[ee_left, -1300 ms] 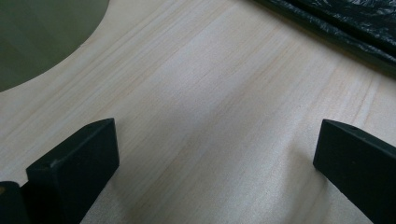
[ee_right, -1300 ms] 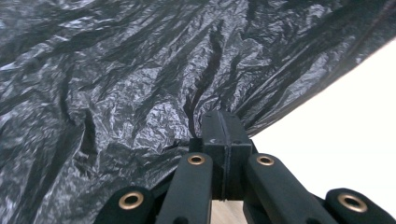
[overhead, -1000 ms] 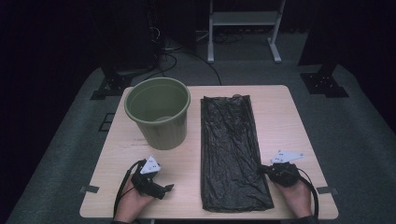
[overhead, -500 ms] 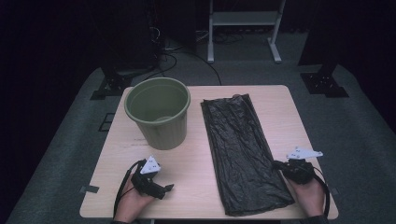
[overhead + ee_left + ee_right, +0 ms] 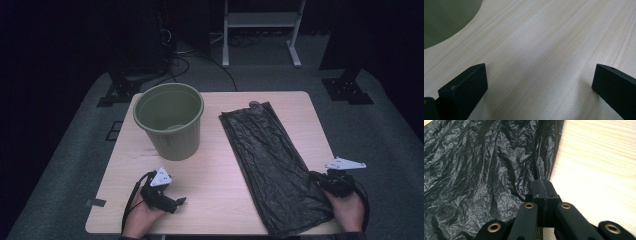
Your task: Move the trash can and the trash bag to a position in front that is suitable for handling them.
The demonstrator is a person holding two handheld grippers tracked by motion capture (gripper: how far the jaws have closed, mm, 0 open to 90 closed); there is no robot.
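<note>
A flat black plastic bin bag (image 5: pixel 270 160) lies slantwise across the right half of the wooden table (image 5: pixel 220 165), its near end at the front edge. My right gripper (image 5: pixel 320 179) is shut on the bag's right edge near the front right corner; in the right gripper view the jaws pinch the crinkled bag (image 5: pixel 486 170) at its rim, right gripper (image 5: pixel 543 185). An olive-green bucket (image 5: pixel 169 120) stands upright and empty at the back left. My left gripper (image 5: pixel 179 201) rests on the table in front of the bucket, open, left gripper (image 5: pixel 537 80) with bare wood between its jaws.
The bucket's wall (image 5: pixel 446 20) shows at the top left of the left gripper view. Behind the table stand a white metal frame (image 5: pixel 260 30) and dark stands with cables on the grey floor. A tape strip (image 5: pixel 95 203) sits by the front left corner.
My right gripper has pulled the bag's near end to the right and toward the front edge, so the bag now lies at a slant. The left gripper has stayed put.
</note>
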